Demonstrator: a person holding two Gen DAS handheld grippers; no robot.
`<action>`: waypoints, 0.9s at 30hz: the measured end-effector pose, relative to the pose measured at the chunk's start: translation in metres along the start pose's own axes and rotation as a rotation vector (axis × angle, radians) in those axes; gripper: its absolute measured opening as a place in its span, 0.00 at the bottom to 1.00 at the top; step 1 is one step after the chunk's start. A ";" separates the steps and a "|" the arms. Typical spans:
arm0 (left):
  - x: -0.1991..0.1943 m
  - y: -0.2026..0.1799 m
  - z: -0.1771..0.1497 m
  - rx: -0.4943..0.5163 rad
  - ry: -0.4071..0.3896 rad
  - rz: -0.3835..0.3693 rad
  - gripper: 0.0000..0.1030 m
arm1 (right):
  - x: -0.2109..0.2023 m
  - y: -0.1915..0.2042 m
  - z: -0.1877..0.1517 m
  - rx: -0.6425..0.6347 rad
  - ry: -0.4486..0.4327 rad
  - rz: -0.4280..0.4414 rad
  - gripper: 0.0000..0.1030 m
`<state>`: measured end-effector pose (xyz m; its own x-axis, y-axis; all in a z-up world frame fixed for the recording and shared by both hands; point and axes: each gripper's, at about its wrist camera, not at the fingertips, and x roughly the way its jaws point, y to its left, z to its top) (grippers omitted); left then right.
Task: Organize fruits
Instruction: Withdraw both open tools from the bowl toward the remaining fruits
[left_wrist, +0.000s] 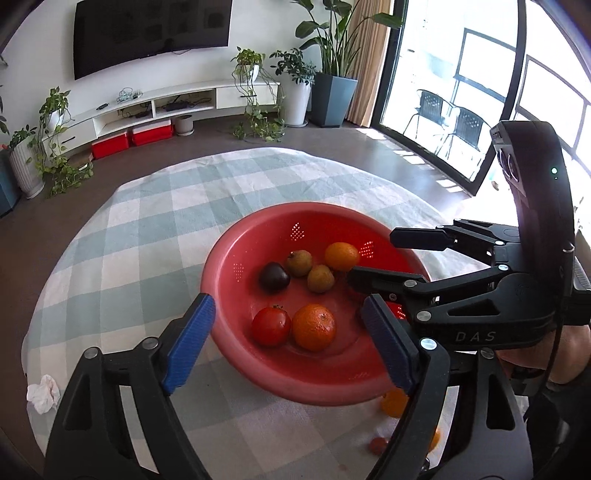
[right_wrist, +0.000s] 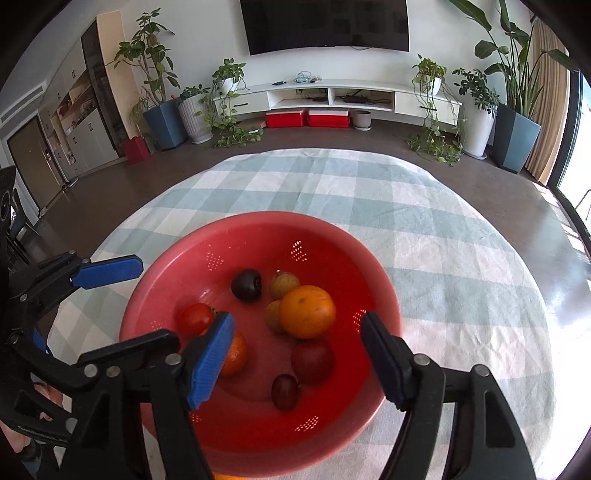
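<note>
Left wrist view: left gripper (left_wrist: 288, 341) hangs released and empty, the red basket (left_wrist: 229, 291) of fruit just ahead; a loose orange (left_wrist: 393, 402) lies under its right finger. Right gripper (right_wrist: 295, 354) empty too.

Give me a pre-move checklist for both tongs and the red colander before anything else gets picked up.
1. Left tongs empty and open: ok, nothing between the blue pads.
2. Right tongs empty and open: ok, they hang over the fruit without pinching any.
3. Red colander flat on the checked tablecloth: ok.
4. Fruit settled inside: ok; tomato, mandarin, dark plum and orange lie in the bowl.
5. All fruit collected: not ok; an orange fruit and a small red one lie on the cloth by the rim.
6. Tongs clear of each other: cannot tell.
</note>
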<state>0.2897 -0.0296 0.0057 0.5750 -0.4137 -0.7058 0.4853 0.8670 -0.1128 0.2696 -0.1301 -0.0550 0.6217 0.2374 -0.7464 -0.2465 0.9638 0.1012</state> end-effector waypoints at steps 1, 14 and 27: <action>-0.008 -0.002 -0.002 0.002 -0.014 0.000 0.87 | -0.007 0.001 -0.001 0.000 -0.010 0.004 0.72; -0.076 -0.048 -0.087 -0.011 -0.051 -0.056 1.00 | -0.104 -0.016 -0.076 0.176 -0.149 0.091 0.91; -0.063 -0.096 -0.159 0.000 0.056 -0.043 1.00 | -0.124 -0.011 -0.167 0.354 -0.079 0.116 0.91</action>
<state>0.1019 -0.0425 -0.0501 0.5158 -0.4349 -0.7381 0.5087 0.8487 -0.1445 0.0707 -0.1900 -0.0735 0.6637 0.3425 -0.6649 -0.0553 0.9090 0.4131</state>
